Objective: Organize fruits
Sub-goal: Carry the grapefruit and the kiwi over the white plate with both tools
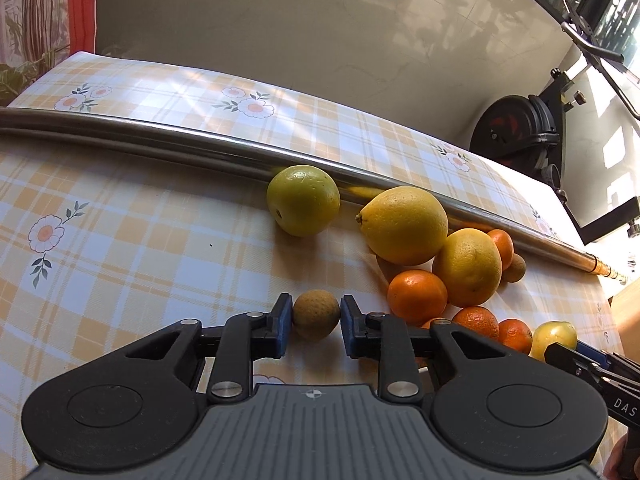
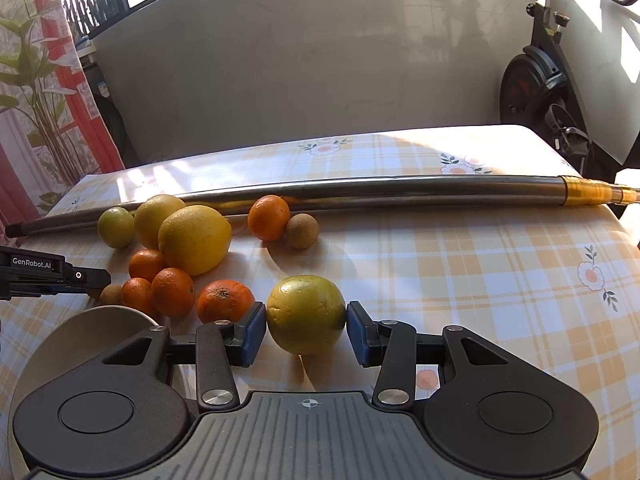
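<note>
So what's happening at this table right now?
A person is sorting fruit with two handheld grippers. The left gripper is shut on a small brown fruit; the right gripper holds a yellow-green citrus. Lemons, tangerines and a lime sit loose on the checked tablecloth beside a metal pole. A pale bowl sits nearby.
</note>
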The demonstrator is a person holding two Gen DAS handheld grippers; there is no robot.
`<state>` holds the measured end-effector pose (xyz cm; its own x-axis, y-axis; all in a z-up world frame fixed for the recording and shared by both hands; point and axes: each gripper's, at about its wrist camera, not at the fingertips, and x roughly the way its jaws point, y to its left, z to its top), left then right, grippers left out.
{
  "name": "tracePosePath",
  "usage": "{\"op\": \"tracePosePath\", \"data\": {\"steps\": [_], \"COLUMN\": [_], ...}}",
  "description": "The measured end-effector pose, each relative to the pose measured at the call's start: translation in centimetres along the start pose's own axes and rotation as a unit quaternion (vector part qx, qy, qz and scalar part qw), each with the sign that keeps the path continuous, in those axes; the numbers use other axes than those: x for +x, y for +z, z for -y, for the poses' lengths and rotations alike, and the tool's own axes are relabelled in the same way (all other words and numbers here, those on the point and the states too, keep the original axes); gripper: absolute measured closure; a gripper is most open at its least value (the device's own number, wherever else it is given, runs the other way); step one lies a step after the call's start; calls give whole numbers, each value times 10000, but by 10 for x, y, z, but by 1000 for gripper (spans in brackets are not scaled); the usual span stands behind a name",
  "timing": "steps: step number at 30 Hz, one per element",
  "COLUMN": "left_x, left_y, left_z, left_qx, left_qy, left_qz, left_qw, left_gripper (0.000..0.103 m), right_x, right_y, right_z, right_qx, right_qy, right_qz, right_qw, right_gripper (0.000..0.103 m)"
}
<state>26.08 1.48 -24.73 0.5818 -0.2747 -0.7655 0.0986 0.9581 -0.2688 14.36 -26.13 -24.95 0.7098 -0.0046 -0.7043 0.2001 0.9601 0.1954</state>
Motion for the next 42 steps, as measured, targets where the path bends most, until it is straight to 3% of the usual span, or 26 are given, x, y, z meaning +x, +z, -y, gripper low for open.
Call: {"op": "tracePosePath", "data": {"steps": [5, 16, 26, 42], "left_x": [-10, -92, -102, -100], "left_y": [-4, -33, -74, -105], "left_z": [8, 33, 31, 28], "left_qx": [203, 748, 817, 958], "left_qy": [92, 120, 34, -41], "left_qz": [167, 887, 713, 570], "left_qw": [9996, 9932, 9941, 9938], "left_gripper": [76, 76, 76, 76], "right_x": [-4, -39, -65, -75], "right_y": [-1, -7, -31, -57], "right_z": [1, -19, -45, -82], "right_qx": [111, 186, -15, -581], "right_qy": [30, 231, 461, 653], "right_qz": [-14, 215, 176, -16], "right_qw": [9999, 9993, 9988, 9962], "right_gripper": [63, 63, 63, 63]}}
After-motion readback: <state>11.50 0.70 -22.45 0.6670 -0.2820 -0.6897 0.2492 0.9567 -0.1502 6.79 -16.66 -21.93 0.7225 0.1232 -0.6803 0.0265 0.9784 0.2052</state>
